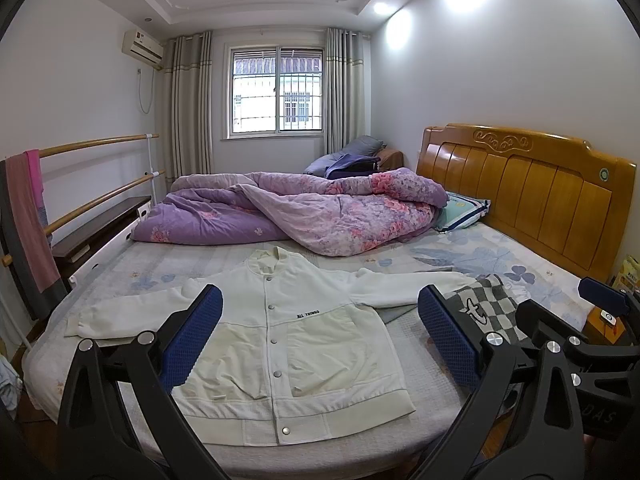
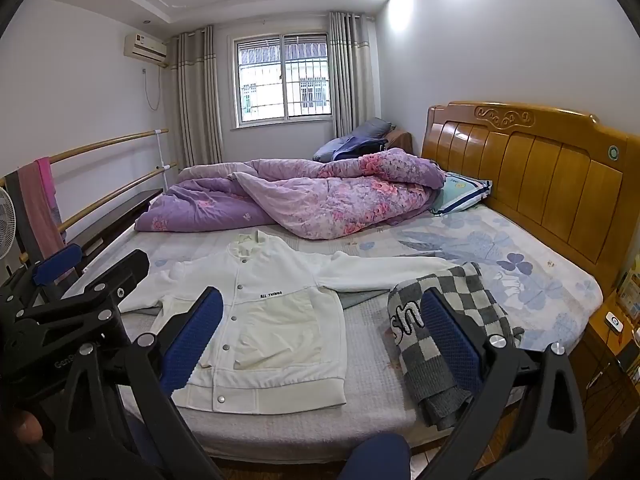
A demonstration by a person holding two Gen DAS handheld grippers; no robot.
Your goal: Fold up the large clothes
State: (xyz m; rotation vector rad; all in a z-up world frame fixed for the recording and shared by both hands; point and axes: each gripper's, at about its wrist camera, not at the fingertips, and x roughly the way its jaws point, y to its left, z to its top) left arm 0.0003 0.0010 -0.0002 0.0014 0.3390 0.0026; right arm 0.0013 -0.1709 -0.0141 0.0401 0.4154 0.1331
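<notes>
Across the bed (image 1: 500, 248) lies the white jacket (image 1: 288, 344) flat and buttoned, so both empty, wide-spread claws, left gripper (image 1: 320, 336) and right gripper (image 2: 322, 334), should pinch the sleeve (image 1: 412, 284) at 2 o'clock by cuff and shoulder.

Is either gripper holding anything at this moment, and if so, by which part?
Nothing is held. The left gripper and right gripper are both open and hang above the bed, clear of the white jacket, which lies flat and unfolded.

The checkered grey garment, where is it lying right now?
The checkered grey garment lies bunched near the bed's front edge, to the right of the white jacket, partly covering that jacket's outstretched sleeve, toward the wooden headboard side.
</notes>
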